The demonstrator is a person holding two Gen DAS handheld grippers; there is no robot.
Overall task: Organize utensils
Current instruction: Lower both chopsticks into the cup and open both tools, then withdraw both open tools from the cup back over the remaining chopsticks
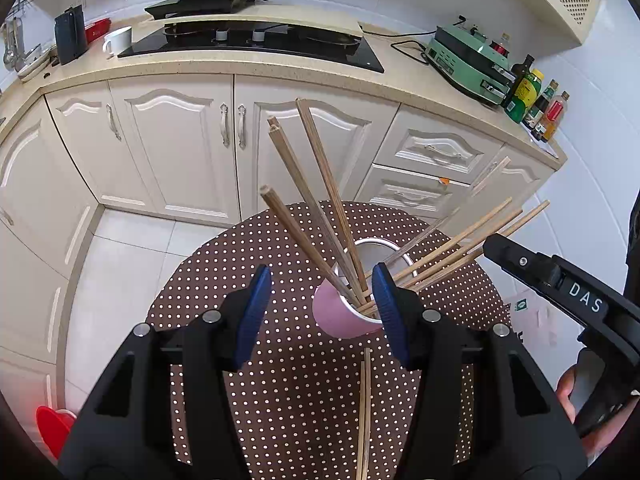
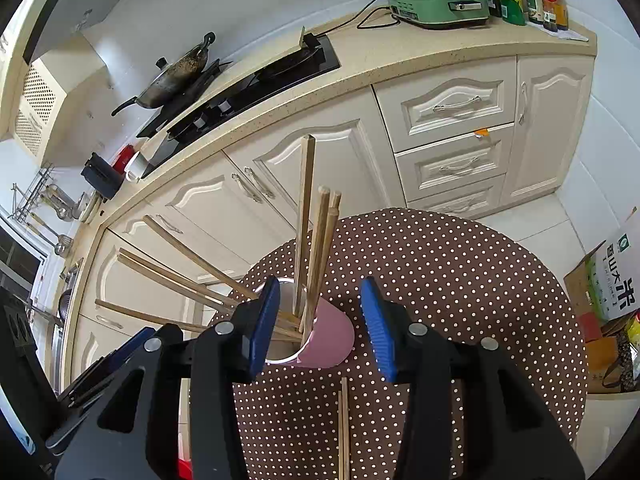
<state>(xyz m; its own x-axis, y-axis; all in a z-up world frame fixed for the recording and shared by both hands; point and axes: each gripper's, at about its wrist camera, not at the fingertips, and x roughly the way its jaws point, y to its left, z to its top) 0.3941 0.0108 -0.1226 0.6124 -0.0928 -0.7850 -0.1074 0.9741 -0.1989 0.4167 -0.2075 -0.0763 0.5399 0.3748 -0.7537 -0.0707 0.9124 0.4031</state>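
Both cameras are sitting just behind their grippers, looking steeply down and forward over the table toward the counter beyond. The left one is facing the cabinets squarely, close above the cup near the table's far edge. The right one is hovering equally near, tilting so the counter is slanting across its view. Both are sharing the cup, the chopsticks, the table and the stove.
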